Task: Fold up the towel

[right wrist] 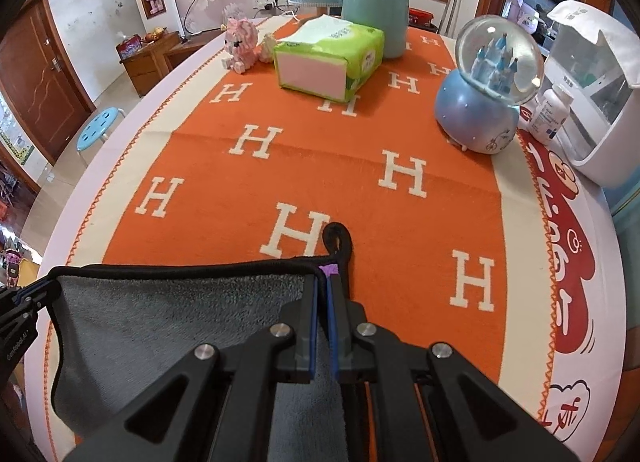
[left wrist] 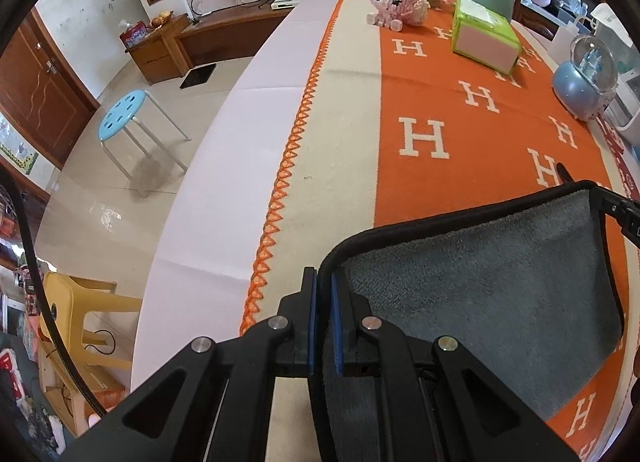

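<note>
A grey towel (left wrist: 488,282) with black trim is held up over the orange table cover. My left gripper (left wrist: 324,282) is shut on its left corner. My right gripper (right wrist: 323,282) is shut on the towel's (right wrist: 168,326) right corner, beside a purple tag and a black hanging loop (right wrist: 340,240). The towel's top edge stretches between the two grippers. The right gripper also shows at the right edge of the left wrist view (left wrist: 624,217), and the left gripper at the left edge of the right wrist view (right wrist: 24,302).
The table carries an orange cover with white H letters (right wrist: 320,165). On it stand a green tissue box (right wrist: 328,61), a blue snow globe (right wrist: 488,89), a pink block toy (right wrist: 240,43), a teal jar (right wrist: 376,17) and a white appliance (right wrist: 592,101). A blue stool (left wrist: 124,113) stands on the floor at the left.
</note>
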Tool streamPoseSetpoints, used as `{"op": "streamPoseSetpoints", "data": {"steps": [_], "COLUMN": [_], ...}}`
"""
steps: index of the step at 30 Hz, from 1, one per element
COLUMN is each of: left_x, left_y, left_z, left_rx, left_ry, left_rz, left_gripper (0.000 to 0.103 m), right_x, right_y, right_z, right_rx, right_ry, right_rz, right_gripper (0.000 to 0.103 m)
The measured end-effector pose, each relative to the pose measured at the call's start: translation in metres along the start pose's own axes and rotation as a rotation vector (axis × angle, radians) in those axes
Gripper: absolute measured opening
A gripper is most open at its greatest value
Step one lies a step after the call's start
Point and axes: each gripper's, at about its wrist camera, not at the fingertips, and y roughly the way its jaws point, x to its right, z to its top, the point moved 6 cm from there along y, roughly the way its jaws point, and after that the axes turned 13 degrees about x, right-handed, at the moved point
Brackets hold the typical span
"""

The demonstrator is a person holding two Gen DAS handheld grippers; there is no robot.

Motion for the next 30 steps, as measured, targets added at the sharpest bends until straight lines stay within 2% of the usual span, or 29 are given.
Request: {"op": "streamPoseSetpoints", "data": {"steps": [16, 19, 20, 21, 22, 23, 24, 26, 30], "left_x": [0.000, 0.000, -0.001, -0.002, -0.002, -0.002, -0.002, -0.001, 0.003], "left_y": [0.017, 0.019, 0.018, 0.017, 0.016, 0.015, 0.014, 0.008, 0.000], "left_z": [-0.006, -0.007, -0.006, -0.005, -0.005, -0.005, -0.004, -0.003, -0.002], "left_rx": [-0.015, -0.018, -0.016, -0.014, -0.012, -0.017, -0.018, 0.000, 0.004], "left_ry": [0.015, 0.019, 0.023, 0.027, 0.029, 0.026, 0.018, 0.013, 0.004], "left_rz": [0.001, 0.011, 0.019, 0.025, 0.023, 0.008, -0.010, -0.028, -0.052], "left_gripper": [0.006, 0.012, 0.021, 0.036, 0.045, 0.068, 0.080, 0.081, 0.095], "right_x": [0.000, -0.001, -0.001, -0.001, 0.000, 0.001, 0.002, 0.005, 0.010], "right_y": [0.021, 0.022, 0.022, 0.021, 0.020, 0.019, 0.018, 0.012, 0.002], "right_z": [-0.011, -0.012, -0.012, -0.012, -0.011, -0.011, -0.011, -0.009, -0.006], "right_rx": [-0.018, -0.022, -0.022, -0.025, -0.029, -0.031, -0.032, -0.029, -0.017], "right_ry": [-0.011, -0.025, -0.027, -0.028, -0.028, -0.024, -0.017, 0.018, 0.071], "right_rz": [-0.020, -0.027, -0.023, -0.023, -0.024, -0.020, -0.012, 0.012, 0.035], "right_gripper": [0.004, 0.004, 0.007, 0.008, 0.010, 0.012, 0.013, 0.020, 0.034]}}
